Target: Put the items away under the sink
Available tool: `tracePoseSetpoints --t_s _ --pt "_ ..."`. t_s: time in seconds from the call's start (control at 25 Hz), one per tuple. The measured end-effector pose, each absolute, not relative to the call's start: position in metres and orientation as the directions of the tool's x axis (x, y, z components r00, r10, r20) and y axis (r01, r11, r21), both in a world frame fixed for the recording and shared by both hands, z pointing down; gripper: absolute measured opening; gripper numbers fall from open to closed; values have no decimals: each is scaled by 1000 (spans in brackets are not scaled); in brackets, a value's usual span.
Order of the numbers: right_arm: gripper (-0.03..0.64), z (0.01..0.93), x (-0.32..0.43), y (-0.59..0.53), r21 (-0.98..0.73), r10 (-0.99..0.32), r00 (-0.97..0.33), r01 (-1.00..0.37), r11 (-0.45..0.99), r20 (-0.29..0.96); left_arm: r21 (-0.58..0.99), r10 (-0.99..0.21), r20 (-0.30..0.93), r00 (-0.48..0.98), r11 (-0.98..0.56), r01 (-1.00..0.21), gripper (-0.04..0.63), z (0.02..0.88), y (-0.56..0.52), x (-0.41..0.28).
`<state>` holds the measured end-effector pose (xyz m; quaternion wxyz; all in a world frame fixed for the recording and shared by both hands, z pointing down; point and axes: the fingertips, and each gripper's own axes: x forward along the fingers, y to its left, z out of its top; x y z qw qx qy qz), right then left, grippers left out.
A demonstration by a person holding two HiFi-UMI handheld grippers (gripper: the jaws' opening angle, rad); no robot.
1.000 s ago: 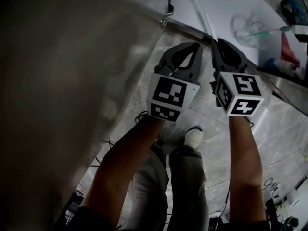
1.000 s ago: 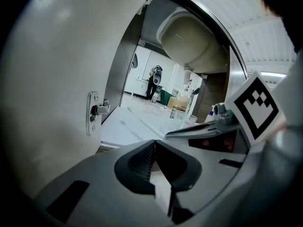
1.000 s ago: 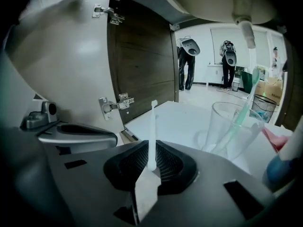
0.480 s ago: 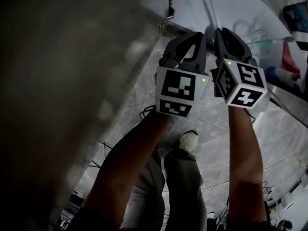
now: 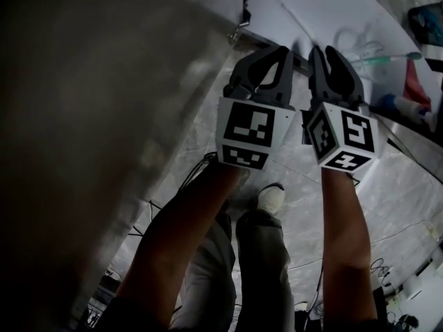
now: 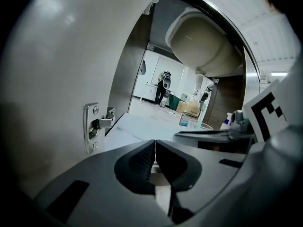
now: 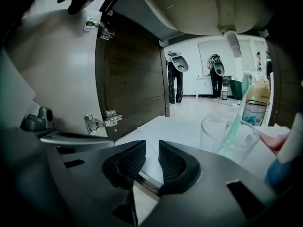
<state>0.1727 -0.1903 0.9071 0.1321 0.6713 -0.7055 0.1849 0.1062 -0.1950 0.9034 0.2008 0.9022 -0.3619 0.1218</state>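
Note:
The cabinet under the sink stands open, its white floor [image 5: 325, 5] ahead of both grippers. On that floor stands a clear glass cup [image 7: 227, 136] with a green toothbrush [image 7: 234, 122] in it, and the cup [image 5: 356, 43] also shows at the head view's upper right. A blue-and-white tube [image 5: 405, 102] and a red item [image 5: 415, 75] lie to its right. My left gripper [image 6: 155, 143] is shut and empty at the cabinet's front edge. Beside it, my right gripper [image 7: 152, 145] holds nothing, its jaws a thin slit apart, left of the cup.
The open cabinet door [image 5: 104, 116] fills the left side, with a metal hinge [image 6: 94, 124] on its inner face. The sink basin's underside [image 7: 199, 6] and its drain pipe [image 7: 232, 41] hang above. Below are the person's legs and shoe [image 5: 271, 199] on the tiled floor.
Both grippers have edged a little forward toward the cabinet's front edge. Neither has taken hold of anything.

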Motion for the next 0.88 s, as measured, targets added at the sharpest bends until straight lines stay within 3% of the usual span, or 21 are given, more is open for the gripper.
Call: tracePoseSetpoints --t_s 0.16,0.88 --pt "51 900 171 -176 -49 -894 -46 -998 27 447 268 -579 370 727 -682 -680 11 893 -184 108" --pt "40 826 144 -129 -48 -889 -63 -998 46 454 260 -524 394 755 -725 -638 10 826 -128 103"
